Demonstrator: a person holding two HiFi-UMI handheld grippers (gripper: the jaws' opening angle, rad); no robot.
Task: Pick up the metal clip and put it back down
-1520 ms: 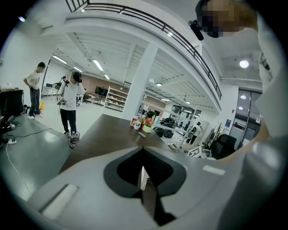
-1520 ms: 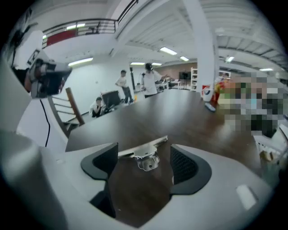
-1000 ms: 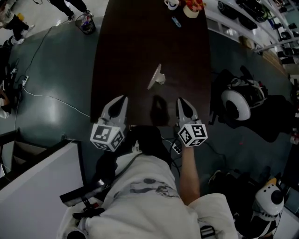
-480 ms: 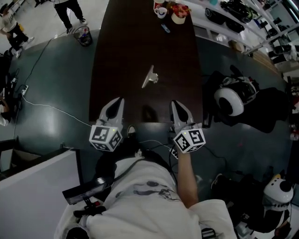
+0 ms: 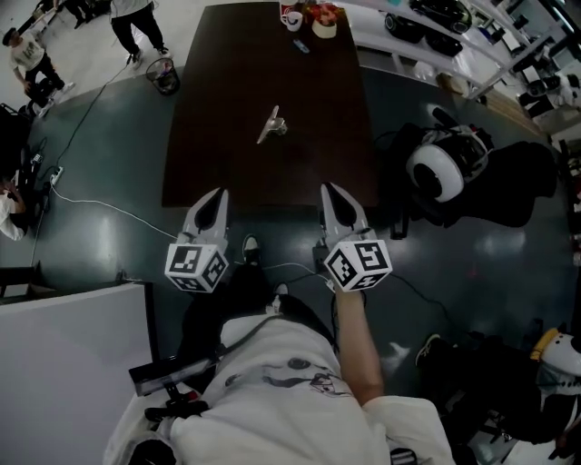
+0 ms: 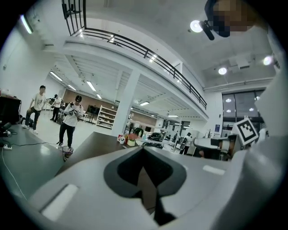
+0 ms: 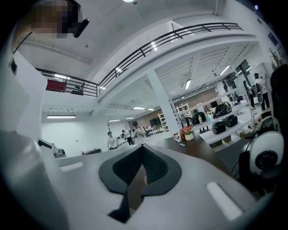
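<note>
Head view: right gripper (image 5: 329,188), left gripper (image 5: 216,193) fingers (image 5: 210,214) together, empty.

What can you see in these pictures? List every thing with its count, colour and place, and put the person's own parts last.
metal clip: one, silver, mid-table, apart from both grippers
table: one, dark brown, ahead of the person
cups and flowers: small cluster, white and red, table's far end
wire bin: one, dark, floor left of the table
cable: one, white, floor at left
round thing: one, white and black, right of the table; unclear what it is
people: at least two, far left
left gripper: one, grey, jaws together, empty, table's near edge
right gripper: one, grey, jaws together, empty, table's near edge
forearm: one, bare, behind the right gripper
</note>
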